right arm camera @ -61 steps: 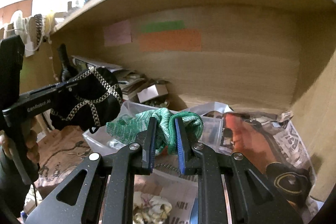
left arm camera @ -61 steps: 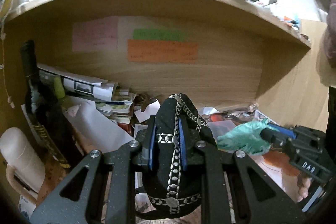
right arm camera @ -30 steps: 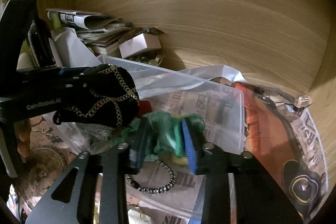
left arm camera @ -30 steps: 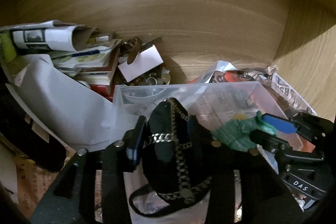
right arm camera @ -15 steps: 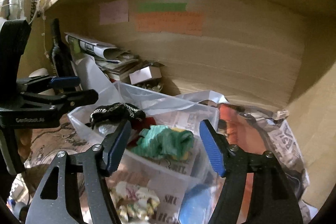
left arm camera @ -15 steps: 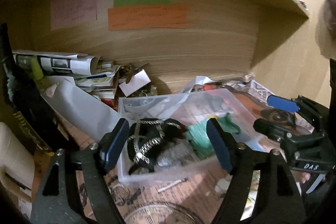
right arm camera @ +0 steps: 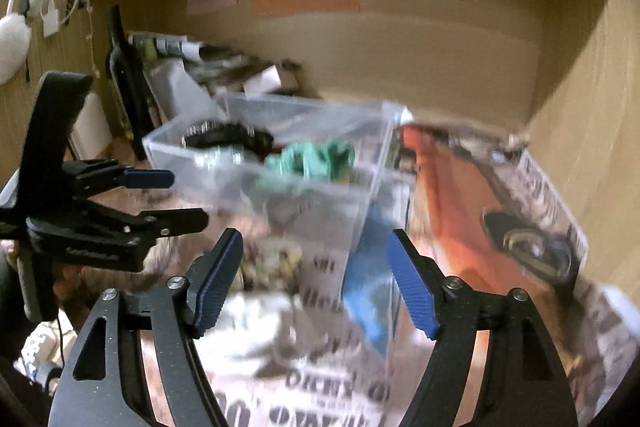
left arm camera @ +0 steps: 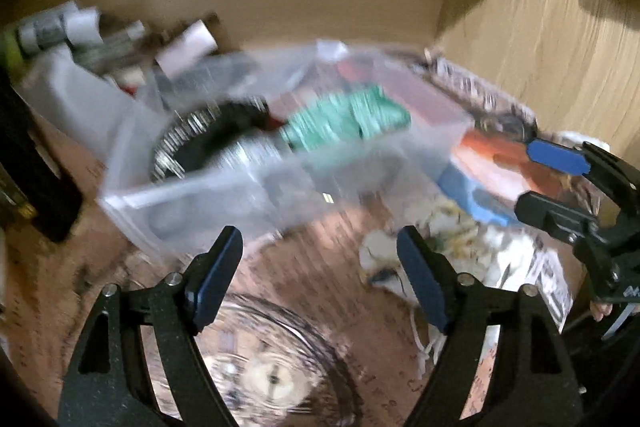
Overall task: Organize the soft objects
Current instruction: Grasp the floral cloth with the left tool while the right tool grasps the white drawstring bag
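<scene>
A clear plastic bin (left arm camera: pixel 224 195) (right arm camera: pixel 192 163) stands under a wooden shelf. Inside it lie a black cloth item with silver chain trim (left arm camera: pixel 208 139) (right arm camera: pixel 228 139) on the left and a green knit cloth (left arm camera: pixel 348 123) (right arm camera: pixel 312 157) on the right. My left gripper (left arm camera: pixel 320 251) is open and empty, in front of the bin; it also shows in the right wrist view (right arm camera: pixel 176 195). My right gripper (right arm camera: pixel 312 259) is open and empty, in front of the bin's right end; it also shows in the left wrist view (left arm camera: pixel 544 175). Both views are motion-blurred.
Stacked papers and rolled newspapers (left arm camera: pixel 72 27) lie behind the bin at left. Newspaper with an orange picture (right arm camera: pixel 480 195) covers the surface at right. A blue object (right arm camera: pixel 372 299) and a crumpled white item (left arm camera: pixel 440 243) lie in front of the bin. A wooden side wall (right arm camera: pixel 592 107) closes the right.
Both grippers released their cloths into the bin, opened wide and have pulled back from it. The black item and the green cloth now rest inside the bin.
</scene>
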### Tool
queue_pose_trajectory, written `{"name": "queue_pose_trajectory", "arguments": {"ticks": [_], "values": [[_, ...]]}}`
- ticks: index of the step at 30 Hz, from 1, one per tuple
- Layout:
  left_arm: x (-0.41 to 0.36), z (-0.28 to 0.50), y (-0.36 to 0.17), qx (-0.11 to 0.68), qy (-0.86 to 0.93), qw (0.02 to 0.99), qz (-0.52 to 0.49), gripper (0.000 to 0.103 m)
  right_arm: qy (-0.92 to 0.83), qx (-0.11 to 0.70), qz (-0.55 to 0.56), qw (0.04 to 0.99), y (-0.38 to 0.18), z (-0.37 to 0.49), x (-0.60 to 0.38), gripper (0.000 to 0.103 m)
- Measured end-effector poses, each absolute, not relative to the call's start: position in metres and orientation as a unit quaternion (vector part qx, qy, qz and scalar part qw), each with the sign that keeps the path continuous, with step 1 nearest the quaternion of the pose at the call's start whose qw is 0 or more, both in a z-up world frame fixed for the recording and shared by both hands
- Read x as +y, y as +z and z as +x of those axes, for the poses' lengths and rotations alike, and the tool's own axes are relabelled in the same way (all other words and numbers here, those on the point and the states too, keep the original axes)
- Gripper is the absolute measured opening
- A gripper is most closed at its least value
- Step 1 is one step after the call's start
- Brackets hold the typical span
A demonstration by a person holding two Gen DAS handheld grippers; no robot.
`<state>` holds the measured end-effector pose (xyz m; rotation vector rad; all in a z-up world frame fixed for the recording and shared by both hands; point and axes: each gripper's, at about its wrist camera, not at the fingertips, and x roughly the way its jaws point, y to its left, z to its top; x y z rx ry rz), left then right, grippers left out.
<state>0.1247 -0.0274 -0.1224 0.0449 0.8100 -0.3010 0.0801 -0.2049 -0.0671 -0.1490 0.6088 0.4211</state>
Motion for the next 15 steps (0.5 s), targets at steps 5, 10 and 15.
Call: {"name": "queue_pose_trajectory", "arguments": {"ticks": [5, 10, 15], "values": [[-0.040, 0.131, -0.143, 0.428, -0.164, 0.888, 0.020, 0.080, 0.209, 0.338, -0.063, 0.915, -0.091, 0.074, -0.208, 0.071], [-0.037, 0.130, -0.152, 0.441, -0.158, 0.883, 0.018, 0.070, 0.208, 0.357, -0.060, 0.909, -0.105, 0.079, -0.213, 0.071], [-0.012, 0.121, -0.152, 0.442, -0.132, 0.887, 0.014, 0.063, 0.190, 0.357, -0.056, 0.913, -0.108, 0.087, -0.224, 0.071]]}}
